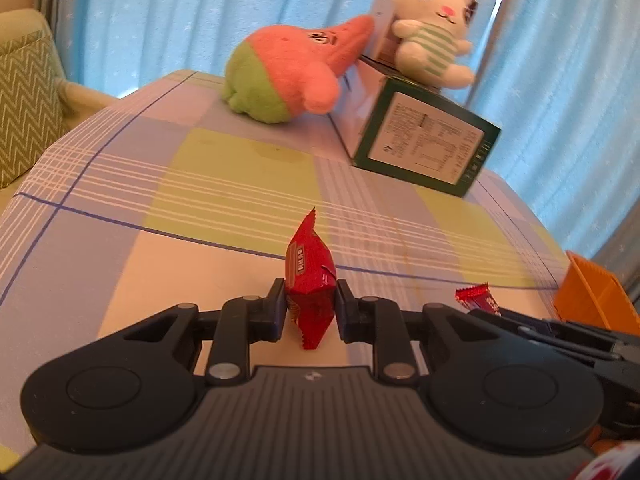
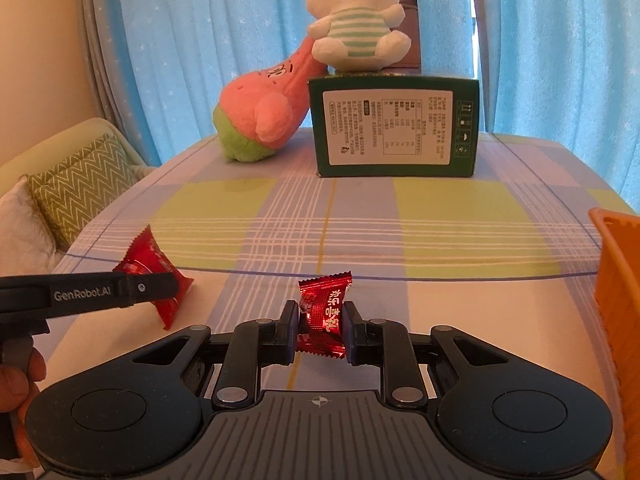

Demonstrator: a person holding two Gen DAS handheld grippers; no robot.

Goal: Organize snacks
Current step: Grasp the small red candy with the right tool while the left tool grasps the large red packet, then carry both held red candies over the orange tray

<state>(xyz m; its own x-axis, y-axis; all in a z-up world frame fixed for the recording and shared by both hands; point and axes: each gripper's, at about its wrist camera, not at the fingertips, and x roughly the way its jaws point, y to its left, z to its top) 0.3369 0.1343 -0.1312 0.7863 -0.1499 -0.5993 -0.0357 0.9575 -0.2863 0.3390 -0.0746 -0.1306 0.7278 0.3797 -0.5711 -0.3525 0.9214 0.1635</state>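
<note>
My left gripper is shut on a bright red snack packet, which stands on edge between the pads just above the checked tablecloth. From the right wrist view the same packet pokes out behind the left gripper at the left. My right gripper is shut on a dark red foil candy with white lettering. That candy also shows at the right in the left wrist view, pinched in the right gripper. An orange slatted basket stands at the table's right edge.
At the back of the table lies a green-edged box with a white bunny plush on top and a pink and green plush leaning on it. A sofa with a zigzag cushion is left; blue curtains hang behind.
</note>
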